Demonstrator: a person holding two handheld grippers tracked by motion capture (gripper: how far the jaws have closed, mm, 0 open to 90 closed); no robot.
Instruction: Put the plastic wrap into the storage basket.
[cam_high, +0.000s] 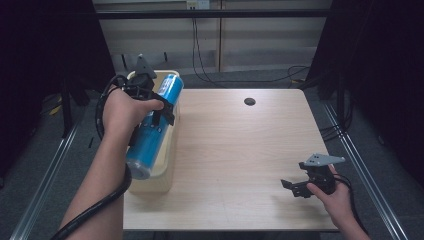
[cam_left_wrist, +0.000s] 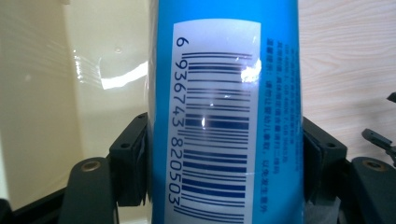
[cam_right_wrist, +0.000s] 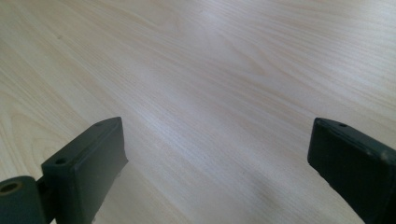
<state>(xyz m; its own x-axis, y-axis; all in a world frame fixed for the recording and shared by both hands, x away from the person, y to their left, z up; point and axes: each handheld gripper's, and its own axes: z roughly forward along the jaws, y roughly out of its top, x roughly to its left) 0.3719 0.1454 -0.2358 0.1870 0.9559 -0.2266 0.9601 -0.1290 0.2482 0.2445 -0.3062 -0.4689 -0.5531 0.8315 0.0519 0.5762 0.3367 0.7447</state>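
The left gripper (cam_high: 159, 111) holds a blue cylindrical can (cam_high: 152, 127) crosswise about its middle, above a cream plastic bin (cam_high: 165, 172) that stands on the left edge of the bench (cam_high: 240, 150). In the high view the can slants from about one o'clock, where its upper end rises past the bin's far rim, down to about seven o'clock, where its silvery lower end hangs over the bin's near part. The left hand (cam_high: 122, 112) wraps the gripper body at nine o'clock from the can.

In the left gripper view the can (cam_left_wrist: 224, 112) runs upright through the middle, its white barcode label facing the camera. The two black fingers (cam_left_wrist: 133, 158) press against its sides, one at nine o'clock and one at three o'clock of the label's lower half, so the can sits fully between them with no gap on either side. Behind the can the bin's glossy cream inside (cam_left_wrist: 70, 93) lies to the left and the pale wood bench (cam_left_wrist: 345, 70) to the right.

The right gripper (cam_high: 295, 187) rests low at the bench's near right corner, about five o'clock from the can and well apart from it, held by the right hand (cam_high: 335, 195). In the right gripper view its fingers (cam_right_wrist: 88, 168) stand wide apart, with bare wood grain (cam_right_wrist: 210, 93) between them.
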